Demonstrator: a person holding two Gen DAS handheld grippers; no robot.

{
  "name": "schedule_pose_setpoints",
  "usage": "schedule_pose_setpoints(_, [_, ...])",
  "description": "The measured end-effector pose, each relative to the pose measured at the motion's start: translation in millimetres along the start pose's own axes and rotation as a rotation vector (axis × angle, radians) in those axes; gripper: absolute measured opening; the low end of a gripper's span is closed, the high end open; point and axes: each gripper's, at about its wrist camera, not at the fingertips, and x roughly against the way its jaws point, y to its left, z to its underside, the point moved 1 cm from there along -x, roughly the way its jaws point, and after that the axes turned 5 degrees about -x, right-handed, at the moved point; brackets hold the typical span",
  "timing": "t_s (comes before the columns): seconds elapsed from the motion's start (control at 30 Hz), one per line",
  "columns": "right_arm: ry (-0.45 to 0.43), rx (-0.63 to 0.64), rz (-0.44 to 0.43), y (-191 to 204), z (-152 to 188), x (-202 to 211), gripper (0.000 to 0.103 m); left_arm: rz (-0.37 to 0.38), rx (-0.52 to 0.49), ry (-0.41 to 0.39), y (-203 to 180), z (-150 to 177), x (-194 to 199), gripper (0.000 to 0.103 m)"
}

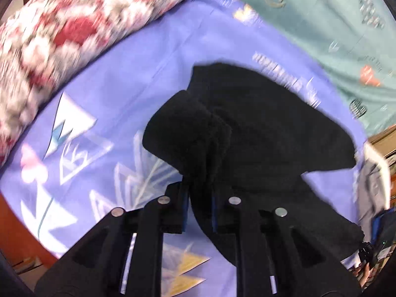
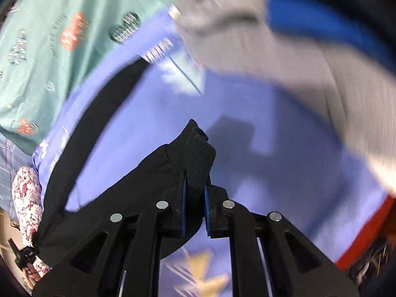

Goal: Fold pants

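Both claws are clenched on the black pants (image 1: pixel 247 128): the left gripper (image 1: pixel 200 198) pinches a bunched fleecy fold, the right gripper (image 2: pixel 195 193) a ribbed band — cuff or waistband, I cannot say which. The pants hang lifted between them, the rest draped over the purple sheet (image 1: pixel 128 79).

The risks, as I judge them: the right grip takes only a narrow tip of fabric, so a sharp pull could slip it free; and the slack strip looping away on the pants' left in the right wrist view may land twisted and spoil the crease.

Motion blur smears both views. The garment's full outline is cut off behind the claws, so which legs are aligned is unclear. Beyond the pants lie a floral pillow (image 1: pixel 74 24) and teal cloth (image 1: pixel 321 24); the grey shape (image 2: pixel 284 49) past them is unidentifiable.
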Motion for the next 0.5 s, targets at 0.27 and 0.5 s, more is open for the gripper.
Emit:
schedule_pose_setpoints(0.27, [-0.265, 0.12, 0.334, 20, 0, 33, 0.068, -0.213, 0.055, -0.093, 48, 8, 24, 0.087])
schedule_pose_setpoints(0.5, [-0.345, 0.212, 0.148, 101, -12, 29, 0.081, -0.152, -0.043, -0.188, 15, -37, 28, 0.089])
